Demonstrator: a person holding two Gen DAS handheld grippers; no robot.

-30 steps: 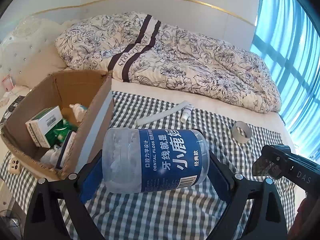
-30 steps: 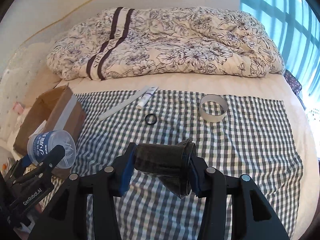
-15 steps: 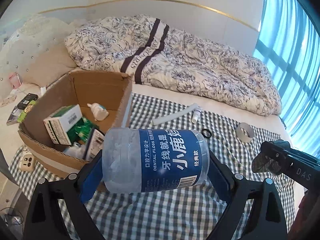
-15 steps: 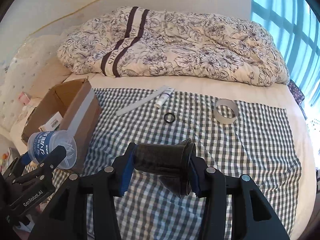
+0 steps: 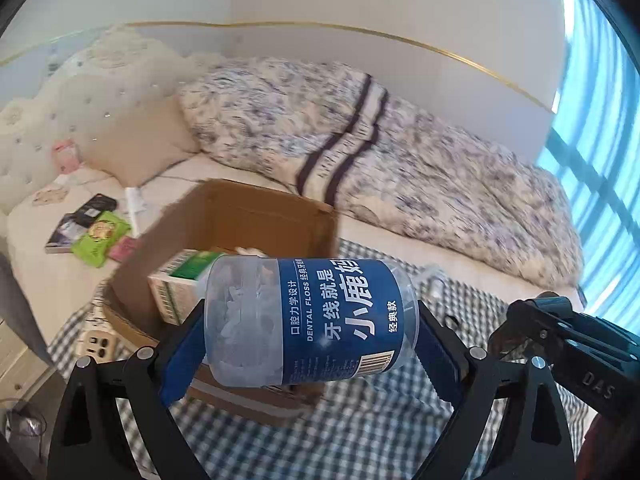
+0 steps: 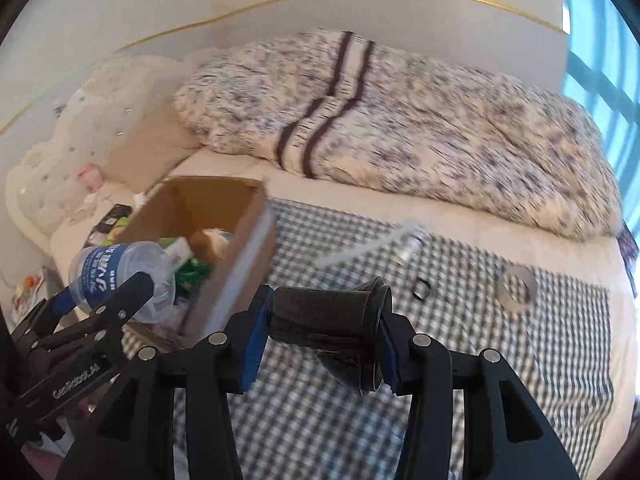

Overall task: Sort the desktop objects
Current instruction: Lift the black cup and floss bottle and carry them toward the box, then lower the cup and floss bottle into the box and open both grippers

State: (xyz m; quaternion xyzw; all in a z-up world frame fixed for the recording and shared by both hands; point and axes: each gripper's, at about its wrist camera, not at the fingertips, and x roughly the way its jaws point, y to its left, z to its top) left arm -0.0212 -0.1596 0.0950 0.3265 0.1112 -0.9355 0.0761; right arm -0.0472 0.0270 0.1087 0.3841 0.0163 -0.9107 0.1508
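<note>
Floss jar [image 5: 310, 322] overhangs box rim [image 5: 264, 194].

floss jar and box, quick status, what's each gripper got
Left gripper shut on floss jar, held sideways in front of the cardboard box. Right gripper shut on black cup. Box opening unobstructed; already holds cartons.

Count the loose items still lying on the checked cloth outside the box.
3 seen. A white tube lies nearest the duvet, a black ring sits closer to the camera, and a tape roll lies right of the ring. The grippers may hide others.
</note>
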